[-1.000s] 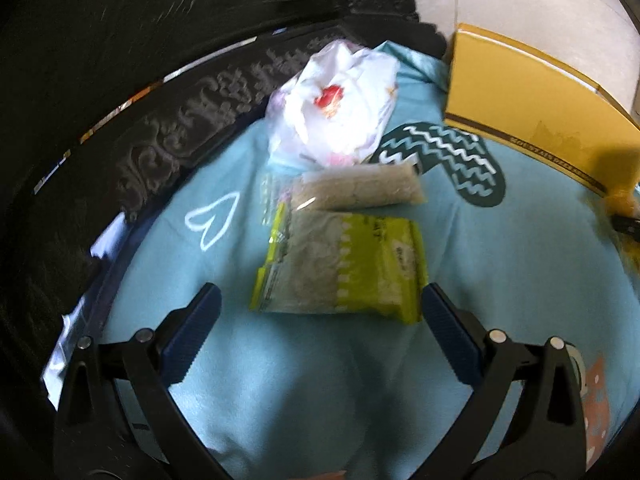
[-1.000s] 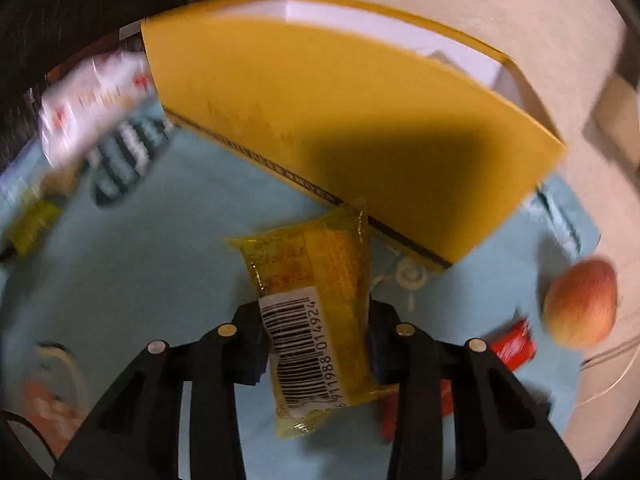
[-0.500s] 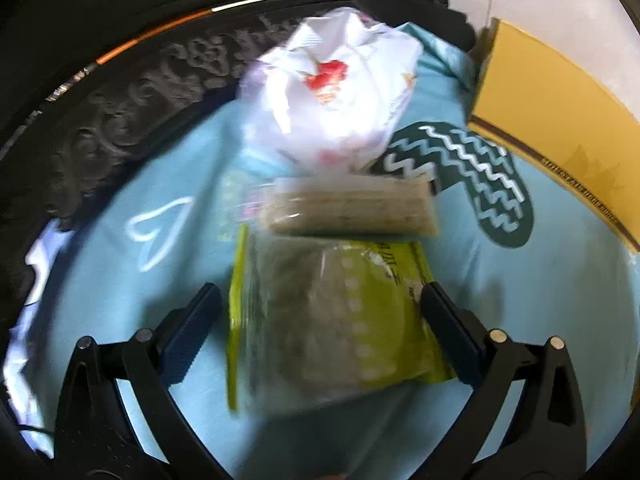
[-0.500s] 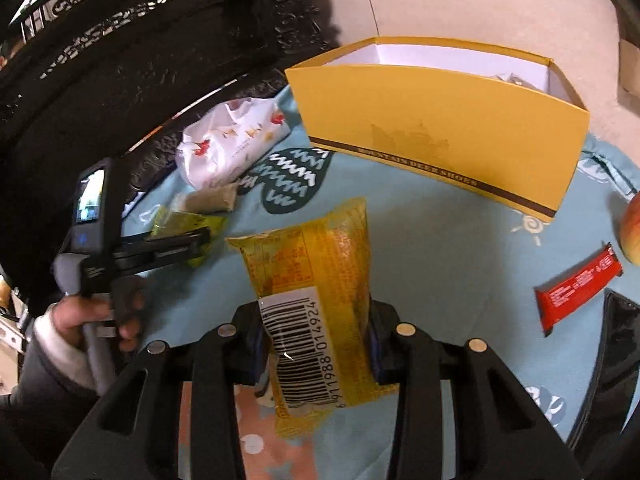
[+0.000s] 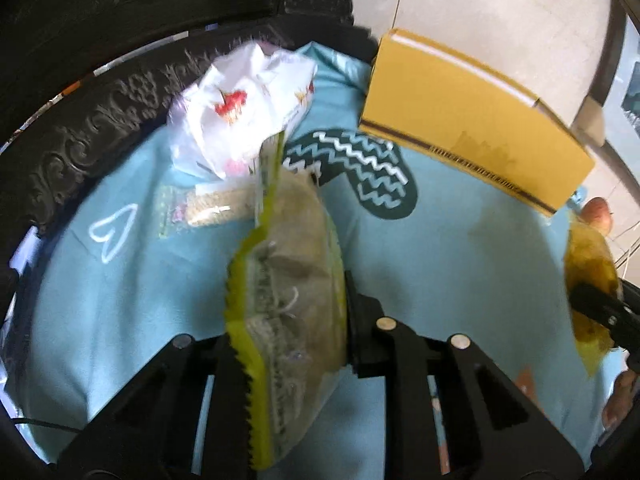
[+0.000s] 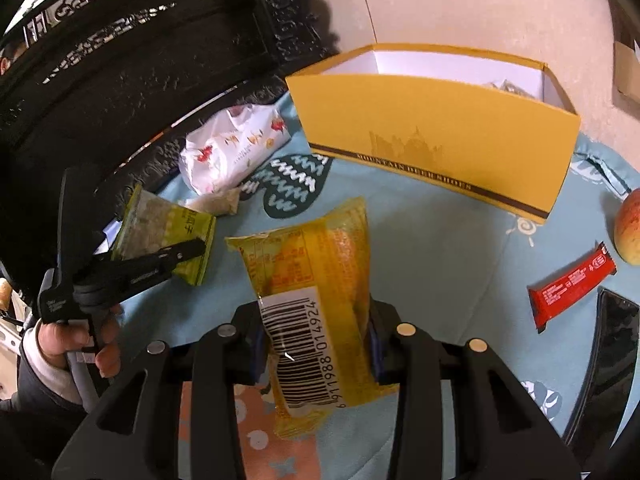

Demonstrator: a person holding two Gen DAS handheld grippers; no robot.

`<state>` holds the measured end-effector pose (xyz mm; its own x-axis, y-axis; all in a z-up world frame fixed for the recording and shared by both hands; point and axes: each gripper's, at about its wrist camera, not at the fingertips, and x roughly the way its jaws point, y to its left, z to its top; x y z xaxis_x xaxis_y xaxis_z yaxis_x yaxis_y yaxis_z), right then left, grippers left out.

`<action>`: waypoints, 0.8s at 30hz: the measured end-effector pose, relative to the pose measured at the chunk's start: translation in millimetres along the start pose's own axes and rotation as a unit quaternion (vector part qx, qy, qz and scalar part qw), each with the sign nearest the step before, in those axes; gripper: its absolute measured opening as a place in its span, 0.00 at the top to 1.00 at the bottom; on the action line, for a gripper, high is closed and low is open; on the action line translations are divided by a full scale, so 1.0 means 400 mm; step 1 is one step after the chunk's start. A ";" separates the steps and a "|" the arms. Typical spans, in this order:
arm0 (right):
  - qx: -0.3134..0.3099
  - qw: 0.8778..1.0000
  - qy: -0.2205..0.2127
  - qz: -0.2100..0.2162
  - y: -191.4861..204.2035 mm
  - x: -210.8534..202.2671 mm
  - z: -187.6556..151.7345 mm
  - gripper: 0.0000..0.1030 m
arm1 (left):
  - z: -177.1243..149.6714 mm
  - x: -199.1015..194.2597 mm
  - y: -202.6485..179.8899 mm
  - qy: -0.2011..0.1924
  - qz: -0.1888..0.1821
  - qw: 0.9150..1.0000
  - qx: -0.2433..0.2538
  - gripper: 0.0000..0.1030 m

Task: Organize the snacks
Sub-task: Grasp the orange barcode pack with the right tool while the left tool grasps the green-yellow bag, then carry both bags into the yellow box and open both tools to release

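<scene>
My left gripper [image 5: 288, 312] is shut on a green snack pack [image 5: 288, 292] and holds it lifted above the blue cloth; the pack also shows in the right wrist view [image 6: 160, 232]. My right gripper [image 6: 316, 340] is shut on a yellow snack pack [image 6: 316, 280] with a barcode, held above the cloth in front of the open yellow box [image 6: 432, 148]. The box also shows in the left wrist view [image 5: 472, 136]. A clear cracker pack [image 5: 212, 206] and a white snack bag [image 5: 240, 112] lie on the cloth.
A red bar [image 6: 572, 284], an apple [image 6: 630, 228] and a dark flat object [image 6: 608, 352] lie right of my right gripper. Dark carved furniture [image 6: 120, 60] borders the blue cloth [image 6: 440, 248] on the left and back.
My left gripper closed on the green snack pack and lifted it off the cloth. My right gripper keeps the yellow pack and has pulled back from the yellow box.
</scene>
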<state>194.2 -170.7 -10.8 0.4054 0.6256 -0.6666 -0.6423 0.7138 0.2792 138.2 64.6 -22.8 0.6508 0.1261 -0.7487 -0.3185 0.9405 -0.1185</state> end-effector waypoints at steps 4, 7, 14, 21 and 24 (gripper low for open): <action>-0.002 1.000 -0.007 -0.001 0.007 -0.009 0.004 0.62 | 0.014 -0.050 -0.021 -0.018 -0.006 1.000 0.012 0.81; 0.000 1.000 -0.024 -0.010 0.010 -0.032 0.013 0.62 | 0.036 -0.063 -0.044 -0.023 -0.003 0.999 0.028 0.81; 0.022 0.996 -0.075 -0.053 -0.020 -0.110 0.054 0.62 | 0.099 -0.098 -0.149 -0.042 0.008 0.996 0.078 0.81; 0.019 0.988 -0.103 -0.113 -0.048 -0.179 0.140 0.62 | 0.190 -0.109 -0.260 -0.052 -0.006 0.993 0.110 0.81; 0.023 0.983 -0.119 -0.140 -0.078 -0.198 0.196 0.62 | 0.251 -0.099 -0.310 -0.057 -0.016 0.991 0.122 0.81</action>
<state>233.1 -217.9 87.3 0.7064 0.4552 -0.5420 -0.4568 0.8781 0.1422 221.3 -25.4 86.9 0.7363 0.1177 -0.6663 -0.1303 0.9910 0.0310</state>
